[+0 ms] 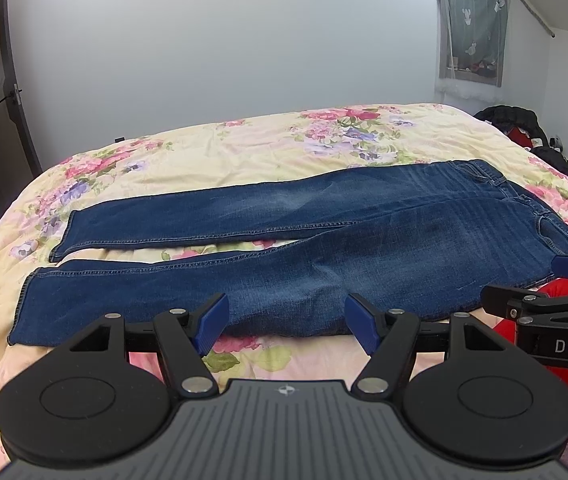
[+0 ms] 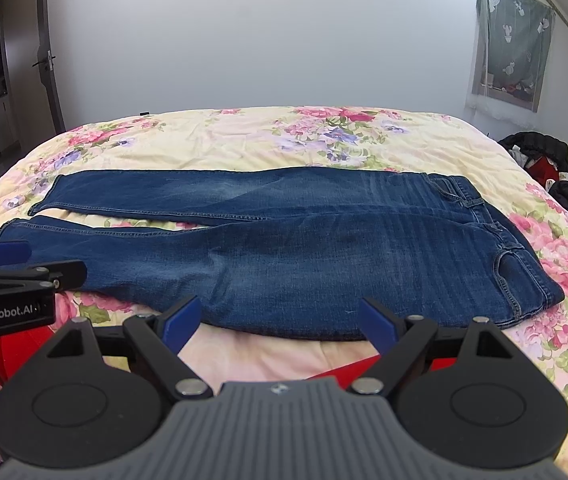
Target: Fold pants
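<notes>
We see jeans (image 1: 324,236) flat on the floral bedspread (image 1: 244,148) (legs slightly apart). Our left gripper (image 1: 286,326) and right gripper (image 2: 278,320) gape, holding nothing.

A bed (image 1: 212,152) covered by a cream quilt with pink and purple flowers carries the load. Blue jeans (image 1: 324,248) lie flat on it just ahead of both grippers, 2 legs stretched toward the left gripper's (image 1: 287,326) left, waistband off to the right gripper's (image 2: 280,322) right. The legs part slightly, showing quilt between.
</notes>
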The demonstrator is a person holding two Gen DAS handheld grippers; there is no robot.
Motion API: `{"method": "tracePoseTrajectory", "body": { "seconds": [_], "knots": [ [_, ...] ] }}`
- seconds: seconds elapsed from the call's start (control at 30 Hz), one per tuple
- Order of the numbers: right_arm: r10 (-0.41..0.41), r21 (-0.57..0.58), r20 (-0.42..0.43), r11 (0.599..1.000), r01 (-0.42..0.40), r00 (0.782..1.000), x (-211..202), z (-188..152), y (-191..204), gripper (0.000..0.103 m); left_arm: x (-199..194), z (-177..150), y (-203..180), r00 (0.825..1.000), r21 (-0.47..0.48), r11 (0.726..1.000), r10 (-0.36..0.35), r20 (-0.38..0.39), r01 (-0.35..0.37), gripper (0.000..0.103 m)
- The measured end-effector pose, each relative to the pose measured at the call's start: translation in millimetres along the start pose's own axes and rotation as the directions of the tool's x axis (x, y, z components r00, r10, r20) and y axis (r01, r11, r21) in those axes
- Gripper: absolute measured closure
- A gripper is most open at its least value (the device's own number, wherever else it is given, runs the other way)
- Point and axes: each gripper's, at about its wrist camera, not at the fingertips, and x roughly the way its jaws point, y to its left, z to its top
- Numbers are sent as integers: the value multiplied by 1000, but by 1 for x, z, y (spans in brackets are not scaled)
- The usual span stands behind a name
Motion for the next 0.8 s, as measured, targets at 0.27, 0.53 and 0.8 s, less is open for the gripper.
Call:
{"method": "tracePoseTrajectory", "body": {
  "seconds": [0.27, 0.53, 0.8],
  "knots": [
    [1, 1, 0, 1000, -1, 1000, 0, 0, 0, 21, 0, 0, 0, 1000, -1, 1000, 0, 0, 0, 24],
    [2, 2, -1, 1000, -2, 1000, 0, 0, 1, 21, -3, 4, 0, 1000, -3, 1000, -1, 3, 1, 24],
    [2, 3, -3, 1000, -2, 1000, 0, -1, 0, 21, -3, 3, 0, 1000, -3, 1000, -1, 3, 1, 24]
  ]
}}
